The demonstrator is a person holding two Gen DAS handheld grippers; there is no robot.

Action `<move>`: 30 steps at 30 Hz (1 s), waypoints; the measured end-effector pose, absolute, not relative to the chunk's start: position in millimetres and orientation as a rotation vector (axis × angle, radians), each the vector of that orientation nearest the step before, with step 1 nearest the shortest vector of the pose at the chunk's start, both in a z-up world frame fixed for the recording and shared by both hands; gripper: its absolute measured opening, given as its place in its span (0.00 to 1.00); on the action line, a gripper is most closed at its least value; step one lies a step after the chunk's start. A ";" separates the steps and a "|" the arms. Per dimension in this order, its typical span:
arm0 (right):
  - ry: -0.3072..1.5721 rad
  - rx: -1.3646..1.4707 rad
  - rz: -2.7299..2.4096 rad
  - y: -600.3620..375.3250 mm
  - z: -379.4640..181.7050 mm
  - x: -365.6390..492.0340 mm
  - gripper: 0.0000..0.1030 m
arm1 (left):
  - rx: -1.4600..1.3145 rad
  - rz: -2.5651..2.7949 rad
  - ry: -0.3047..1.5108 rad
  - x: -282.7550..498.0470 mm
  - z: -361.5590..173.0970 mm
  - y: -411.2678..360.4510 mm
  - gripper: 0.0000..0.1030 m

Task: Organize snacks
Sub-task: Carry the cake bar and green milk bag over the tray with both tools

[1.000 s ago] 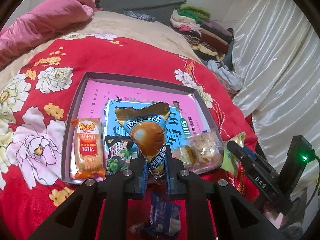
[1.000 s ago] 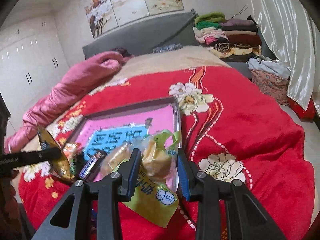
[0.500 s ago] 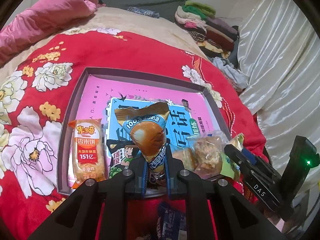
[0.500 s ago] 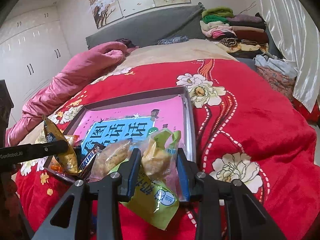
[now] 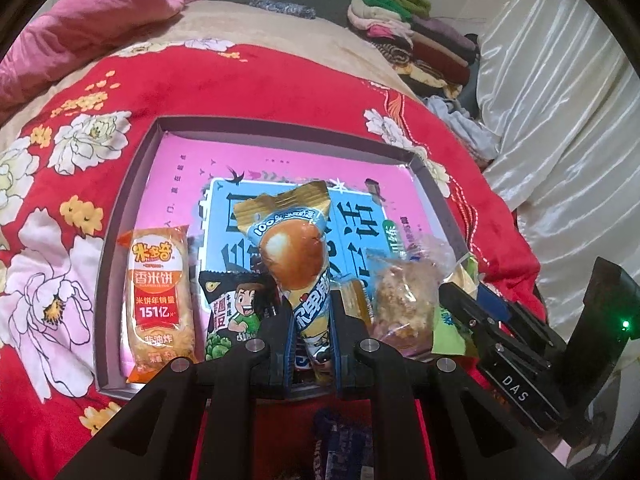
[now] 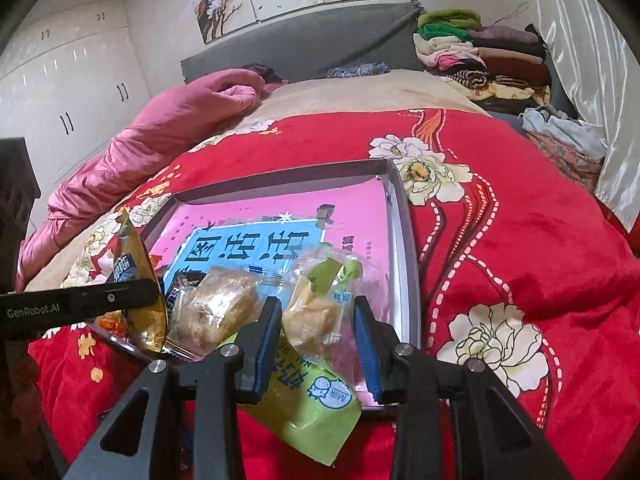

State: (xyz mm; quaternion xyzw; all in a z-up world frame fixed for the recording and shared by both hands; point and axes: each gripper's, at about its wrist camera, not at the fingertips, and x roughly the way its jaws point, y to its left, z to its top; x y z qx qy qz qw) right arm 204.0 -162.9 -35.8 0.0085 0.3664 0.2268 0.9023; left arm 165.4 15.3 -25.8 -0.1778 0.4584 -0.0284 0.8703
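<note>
Rice cracker pack [image 5: 160,300] reads "151亿"; green bag [image 6: 316,396] "Milk".

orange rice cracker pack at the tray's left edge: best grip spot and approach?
Grip the orange rice cracker pack across its short width at mid-length, coming from above. It lies flat and lengthwise along the left wall of the tray, so a side approach is blocked there. The dark cartoon packet lies close on the other side, so finger room looks tight.

A bed with a red floral blanket [image 5: 248,80] carries a shallow grey tray [image 5: 132,184], a rumpled pink quilt [image 6: 160,132] and folded clothes [image 6: 480,52].
</note>
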 end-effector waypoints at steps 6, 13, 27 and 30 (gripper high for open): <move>0.747 0.029 0.462 -166.6 -32.7 202.6 0.37 | -0.379 -0.059 0.965 164.7 -28.4 16.9 0.14; 0.747 0.048 0.452 -171.8 -30.5 203.5 0.37 | -0.390 -0.062 0.969 164.5 -29.3 20.3 0.15; 0.762 0.066 0.455 -174.7 -33.0 204.9 0.37 | -0.402 -0.058 0.979 166.0 -32.3 22.0 0.19; 0.762 0.064 0.465 -172.9 -33.2 204.4 0.37 | -0.405 -0.059 0.977 166.3 -32.1 23.2 0.20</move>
